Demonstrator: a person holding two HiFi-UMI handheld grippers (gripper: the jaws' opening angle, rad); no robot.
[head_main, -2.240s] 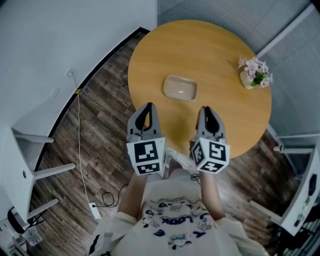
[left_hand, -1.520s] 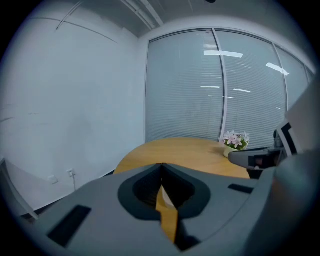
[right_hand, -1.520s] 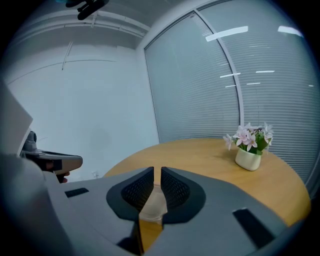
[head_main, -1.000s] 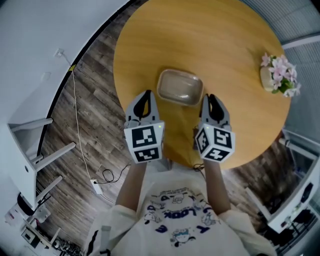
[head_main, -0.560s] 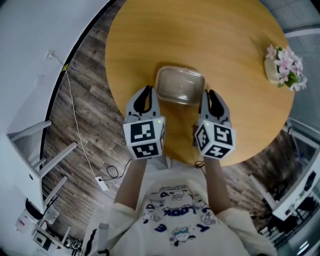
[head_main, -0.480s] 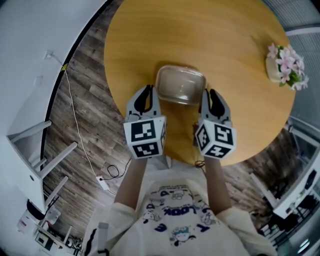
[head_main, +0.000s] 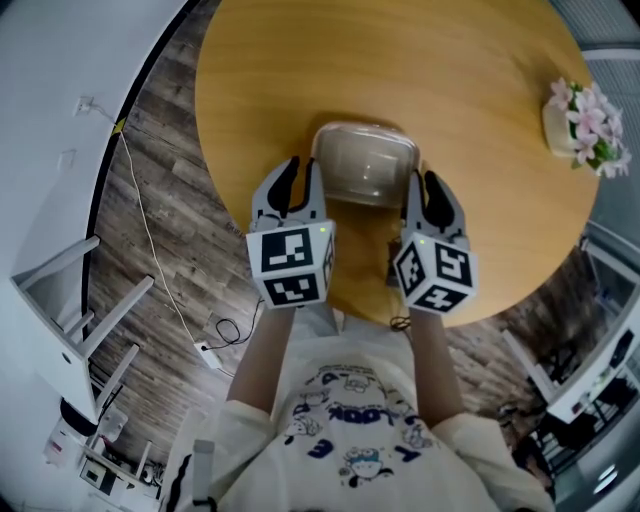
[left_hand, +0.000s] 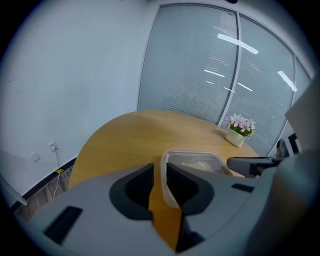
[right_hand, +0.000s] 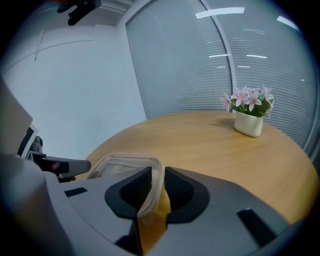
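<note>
A clear plastic container sits on the round wooden table, near its front edge. My left gripper is at the container's left side. In the left gripper view the left rim runs into the gap between the jaws, lying against the right jaw with a sliver of table showing beside it. My right gripper is at the container's right side. In the right gripper view the right rim fills the narrow gap between the jaws and touches both.
A small white pot of pink flowers stands at the table's far right edge. A white cable trails over the wood floor at left, beside white furniture legs. Glass walls with blinds stand behind the table.
Both grippers have moved forward to the container's two sides, and its rims now lie between the jaws. The jaw gaps look slightly wider than before. The head view has shifted closer.
</note>
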